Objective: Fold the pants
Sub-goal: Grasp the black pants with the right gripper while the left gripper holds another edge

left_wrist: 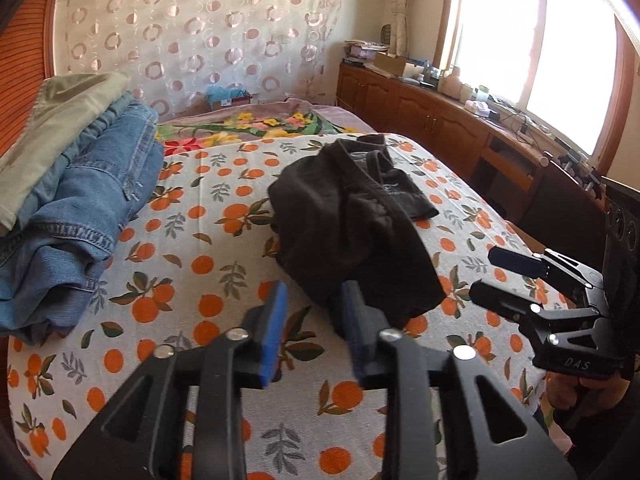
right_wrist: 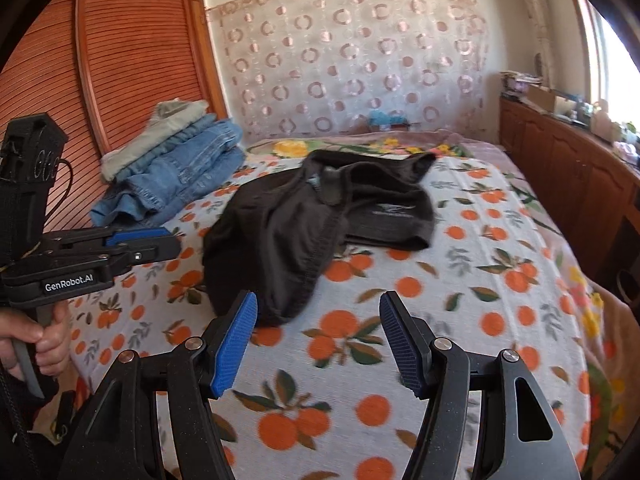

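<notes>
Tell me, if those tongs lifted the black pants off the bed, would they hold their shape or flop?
The black pants would probably flop: they lie crumpled in soft folds on the bedspread. They look thin, so likely light. Pinched at one edge, the rest would probably hang and drag.

Matt black cloth pants (right_wrist: pixel 304 224) lie beside rough blue denim jeans (right_wrist: pixel 180 184).

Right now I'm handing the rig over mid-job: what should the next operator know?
Left gripper: open, empty, near the black pants' closest edge.
Right gripper: open, empty, just short of the same garment.
Black pants: crumpled in a heap mid-bed on the orange-print sheet, not yet folded.
Done: folded jeans and a beige garment are stacked at the left side of the bed.
Left: spread the black pants flat, fold, add to the stack.
</notes>
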Demonstrator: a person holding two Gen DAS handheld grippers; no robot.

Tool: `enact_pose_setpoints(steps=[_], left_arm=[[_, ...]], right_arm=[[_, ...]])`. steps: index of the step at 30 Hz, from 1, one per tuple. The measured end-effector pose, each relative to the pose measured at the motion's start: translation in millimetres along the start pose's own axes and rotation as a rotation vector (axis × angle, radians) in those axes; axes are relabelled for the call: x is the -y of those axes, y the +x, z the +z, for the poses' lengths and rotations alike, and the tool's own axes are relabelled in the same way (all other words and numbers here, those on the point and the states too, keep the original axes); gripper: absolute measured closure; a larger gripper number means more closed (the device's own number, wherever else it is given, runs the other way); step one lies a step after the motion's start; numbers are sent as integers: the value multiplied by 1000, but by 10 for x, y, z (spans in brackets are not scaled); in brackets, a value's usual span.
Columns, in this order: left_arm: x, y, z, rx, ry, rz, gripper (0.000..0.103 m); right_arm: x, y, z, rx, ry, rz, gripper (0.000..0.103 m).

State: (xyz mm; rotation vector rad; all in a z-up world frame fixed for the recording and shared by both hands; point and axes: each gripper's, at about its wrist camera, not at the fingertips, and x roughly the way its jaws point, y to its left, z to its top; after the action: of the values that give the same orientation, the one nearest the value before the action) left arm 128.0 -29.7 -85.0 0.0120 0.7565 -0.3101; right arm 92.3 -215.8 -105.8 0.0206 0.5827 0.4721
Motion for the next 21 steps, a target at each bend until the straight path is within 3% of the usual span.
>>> enact_pose_setpoints(steps=[1,4,7,9,10,11,14,21], left_arm=[[-33,-16,-7,10,-6,10,51],[-145,-53,-13,27,-31,16,38],[-247,-87,-16,36,-60,20,36],[-271,-95,-14,33,-67,23,36],[-281,-99,-12,32,-68,27,36],[-277,-103,-3,31,-68,30,36],[-265,-164,17,41,-60,28,36],[-165,-200,131,61,-38,20,36]], right_arm=[[-24,43,10,-9,-6,21,37],[-103,175,39,-44,-23,78,40],[-134,305,66,-85,-32,117,49],[-139,390,69,-116,-47,121,74],[-141,400,66,-123,-60,112,92],[-135,398,92,-125,-67,112,97],[-46,214,92,-107,-65,134,99],[344,-532,48,-33,-39,35,100]])
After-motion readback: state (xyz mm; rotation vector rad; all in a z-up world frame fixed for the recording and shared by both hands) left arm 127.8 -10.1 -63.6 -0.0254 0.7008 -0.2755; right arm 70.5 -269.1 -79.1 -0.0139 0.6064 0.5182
